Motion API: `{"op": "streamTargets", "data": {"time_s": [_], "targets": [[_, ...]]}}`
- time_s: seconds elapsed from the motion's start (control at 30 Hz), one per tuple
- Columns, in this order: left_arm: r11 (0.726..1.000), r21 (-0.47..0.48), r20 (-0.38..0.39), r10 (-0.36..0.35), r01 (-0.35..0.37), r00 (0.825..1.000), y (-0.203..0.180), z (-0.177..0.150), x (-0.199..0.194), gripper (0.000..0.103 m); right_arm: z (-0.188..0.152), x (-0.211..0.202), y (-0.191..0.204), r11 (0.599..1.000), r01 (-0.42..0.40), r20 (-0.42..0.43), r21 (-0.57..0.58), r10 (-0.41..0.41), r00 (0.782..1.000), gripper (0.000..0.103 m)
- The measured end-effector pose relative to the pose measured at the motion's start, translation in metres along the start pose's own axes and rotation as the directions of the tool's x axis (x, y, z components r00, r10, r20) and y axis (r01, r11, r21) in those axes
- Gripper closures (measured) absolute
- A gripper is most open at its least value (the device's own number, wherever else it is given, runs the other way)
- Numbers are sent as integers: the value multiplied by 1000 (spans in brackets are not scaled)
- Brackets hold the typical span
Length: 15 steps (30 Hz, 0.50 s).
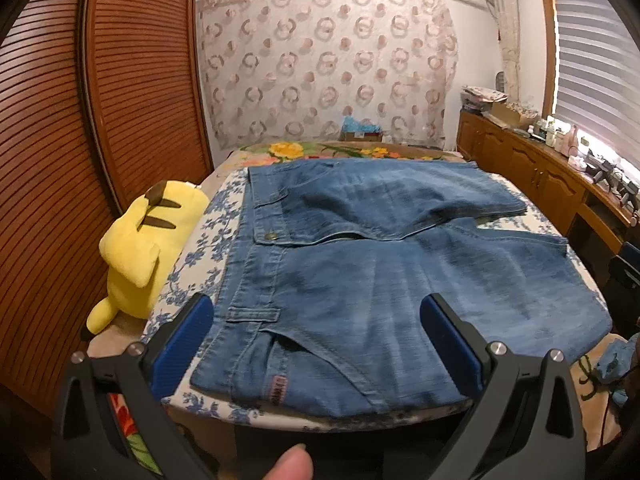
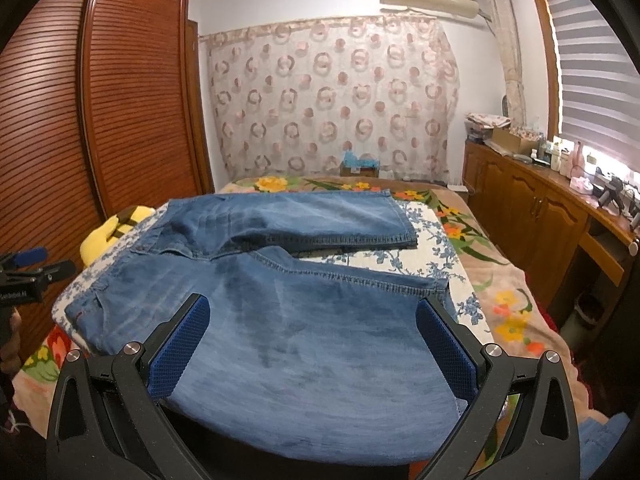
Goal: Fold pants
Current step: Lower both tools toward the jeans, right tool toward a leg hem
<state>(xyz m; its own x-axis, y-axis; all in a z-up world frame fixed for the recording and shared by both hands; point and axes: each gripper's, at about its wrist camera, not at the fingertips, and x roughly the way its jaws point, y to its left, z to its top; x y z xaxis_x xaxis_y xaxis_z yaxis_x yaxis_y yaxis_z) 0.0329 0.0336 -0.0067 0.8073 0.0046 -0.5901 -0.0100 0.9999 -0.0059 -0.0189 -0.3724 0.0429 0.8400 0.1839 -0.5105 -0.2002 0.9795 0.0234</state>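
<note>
Blue denim pants [image 1: 380, 272] lie spread flat on a floral-covered board [image 1: 200, 248], waistband to the left, both legs running right and slightly apart. My left gripper [image 1: 316, 320] is open and empty, just above the near waistband corner and front pocket. My right gripper [image 2: 312, 324] is open and empty, above the near leg [image 2: 312, 360]. The far leg [image 2: 320, 220] lies flat beyond. The left gripper also shows at the left edge of the right wrist view [image 2: 28, 268].
A yellow plush toy [image 1: 148, 248] lies left of the board against the louvred wardrobe [image 1: 60, 140]. The bed's flowered blanket [image 2: 500, 280] extends right. A wooden cabinet [image 2: 540, 216] with clutter lines the right wall under the window.
</note>
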Motion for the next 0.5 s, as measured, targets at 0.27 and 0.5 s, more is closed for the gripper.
{"op": "streamTargets", "data": {"time_s": [0.27, 0.5], "targets": [[1000, 3, -59, 25, -24, 998, 17, -11, 25, 0, -13, 22, -5, 1000, -12, -75, -12, 11, 997, 0], [1000, 8, -124, 19, -18, 992, 32, -23, 45, 0, -24, 44, -10, 999, -27, -144, -22, 24, 989, 6]]}}
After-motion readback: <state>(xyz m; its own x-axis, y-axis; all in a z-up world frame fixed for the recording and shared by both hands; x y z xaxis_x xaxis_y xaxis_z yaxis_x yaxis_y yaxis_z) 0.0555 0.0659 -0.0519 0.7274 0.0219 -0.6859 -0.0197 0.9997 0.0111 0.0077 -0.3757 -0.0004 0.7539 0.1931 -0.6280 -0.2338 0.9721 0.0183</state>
